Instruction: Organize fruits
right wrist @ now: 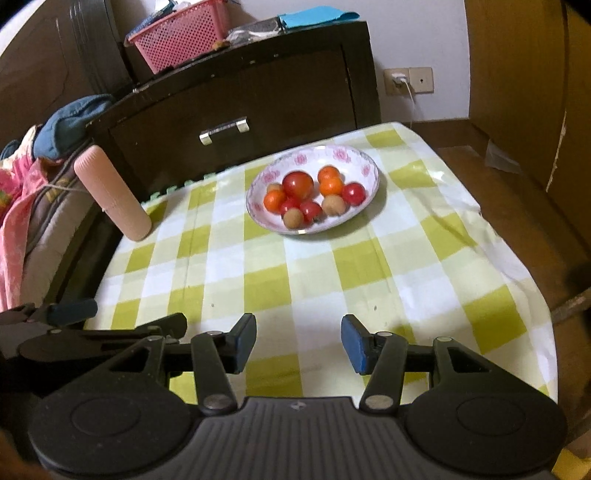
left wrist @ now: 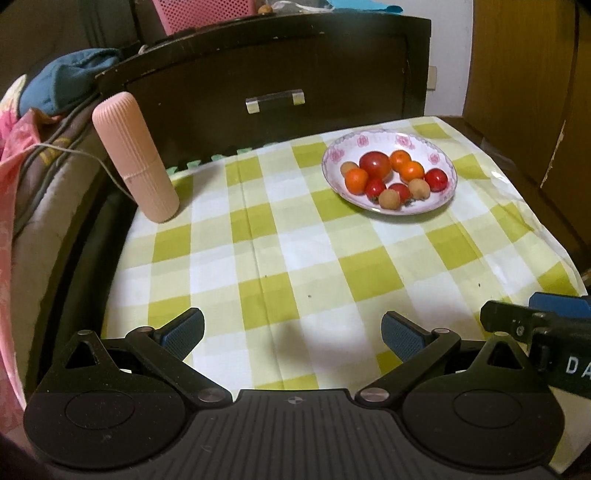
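Observation:
A white floral plate (left wrist: 436, 155) (right wrist: 364, 166) sits at the far side of the green-checked cloth. It holds several small fruits: red tomatoes (left wrist: 375, 164) (right wrist: 297, 184), orange ones (left wrist: 412, 170) (right wrist: 330, 185) and tan round ones (left wrist: 389, 199) (right wrist: 293, 218). My left gripper (left wrist: 291, 336) hovers open over the near cloth, nothing between its blue pads. My right gripper (right wrist: 298, 343) also stands open and empty, well short of the plate. Part of the right gripper (left wrist: 535, 321) shows at the left wrist view's right edge. The left gripper's finger (right wrist: 70, 312) shows at the right wrist view's left edge.
A ribbed pink cylinder (left wrist: 135, 157) (right wrist: 112, 192) leans at the cloth's far left corner. A dark cabinet (left wrist: 280, 74) (right wrist: 240, 99) with a metal handle stands behind the table. Bedding (left wrist: 22, 155) lies to the left, and a pink basket (right wrist: 181, 33) sits on the cabinet.

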### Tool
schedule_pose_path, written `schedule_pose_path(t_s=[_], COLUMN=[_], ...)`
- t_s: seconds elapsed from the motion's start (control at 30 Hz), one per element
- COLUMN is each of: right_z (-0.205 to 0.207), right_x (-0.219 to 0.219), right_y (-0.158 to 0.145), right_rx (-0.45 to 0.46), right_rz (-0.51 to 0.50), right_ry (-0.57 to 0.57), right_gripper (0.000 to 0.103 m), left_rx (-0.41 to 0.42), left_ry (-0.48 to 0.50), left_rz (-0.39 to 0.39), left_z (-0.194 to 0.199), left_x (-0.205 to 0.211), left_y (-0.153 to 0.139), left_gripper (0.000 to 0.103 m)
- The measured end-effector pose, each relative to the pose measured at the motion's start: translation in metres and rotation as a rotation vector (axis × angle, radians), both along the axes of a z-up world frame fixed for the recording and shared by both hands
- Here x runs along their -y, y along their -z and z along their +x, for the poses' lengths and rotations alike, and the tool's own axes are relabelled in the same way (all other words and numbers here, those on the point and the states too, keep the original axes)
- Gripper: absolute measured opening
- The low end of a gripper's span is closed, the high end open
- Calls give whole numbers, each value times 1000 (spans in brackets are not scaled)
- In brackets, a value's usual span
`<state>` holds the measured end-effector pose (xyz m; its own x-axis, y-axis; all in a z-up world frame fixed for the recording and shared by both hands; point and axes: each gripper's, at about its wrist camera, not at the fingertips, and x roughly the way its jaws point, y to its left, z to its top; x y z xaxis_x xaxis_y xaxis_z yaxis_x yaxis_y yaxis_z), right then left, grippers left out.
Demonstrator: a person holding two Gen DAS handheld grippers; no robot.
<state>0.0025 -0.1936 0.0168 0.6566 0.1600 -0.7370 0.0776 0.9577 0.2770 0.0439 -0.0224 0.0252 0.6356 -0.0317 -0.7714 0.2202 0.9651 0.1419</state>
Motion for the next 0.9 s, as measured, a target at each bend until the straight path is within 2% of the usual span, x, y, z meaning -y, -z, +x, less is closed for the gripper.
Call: schedule_pose_path(t_s=[0.9], right_z=[-24], right_x=[-5], right_y=[13], right_rx=[-51], right_rz=[-8], right_ry=[2], right_gripper=[49], left_rx=[-20], left_ry=[-8], left_rz=[-11], left_z=[-28], left_x=[-5], left_y=[7], left_gripper=[103])
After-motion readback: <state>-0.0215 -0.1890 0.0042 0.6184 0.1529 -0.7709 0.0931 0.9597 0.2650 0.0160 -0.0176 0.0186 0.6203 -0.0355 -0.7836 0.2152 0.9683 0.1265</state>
